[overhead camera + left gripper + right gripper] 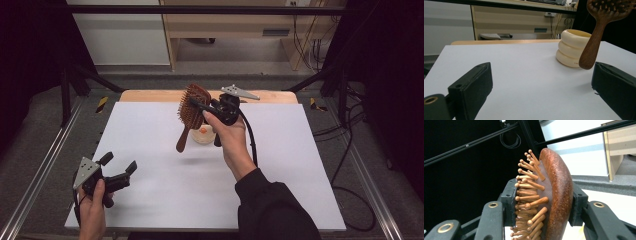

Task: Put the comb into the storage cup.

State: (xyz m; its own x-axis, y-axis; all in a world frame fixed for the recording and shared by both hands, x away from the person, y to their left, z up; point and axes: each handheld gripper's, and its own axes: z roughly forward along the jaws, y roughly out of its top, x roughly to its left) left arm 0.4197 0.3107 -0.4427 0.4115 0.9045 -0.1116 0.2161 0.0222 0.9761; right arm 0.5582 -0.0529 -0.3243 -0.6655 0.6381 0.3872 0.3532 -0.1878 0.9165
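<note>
- A flat white rectangular bench (165,150) fills the middle of the high view, its surface matte and pale; a light wooden strip runs along its far edge at the upper centre of the frame.
- A cream-coloured container with three stacked ring-shaped bulges (203,134) stands upright on the bench, just above the centre of the high view; in the left gripper view (572,47) it sits right of centre, its open rim facing up.
- A soft shadow lies on the bench just below the container in the high view.
</note>
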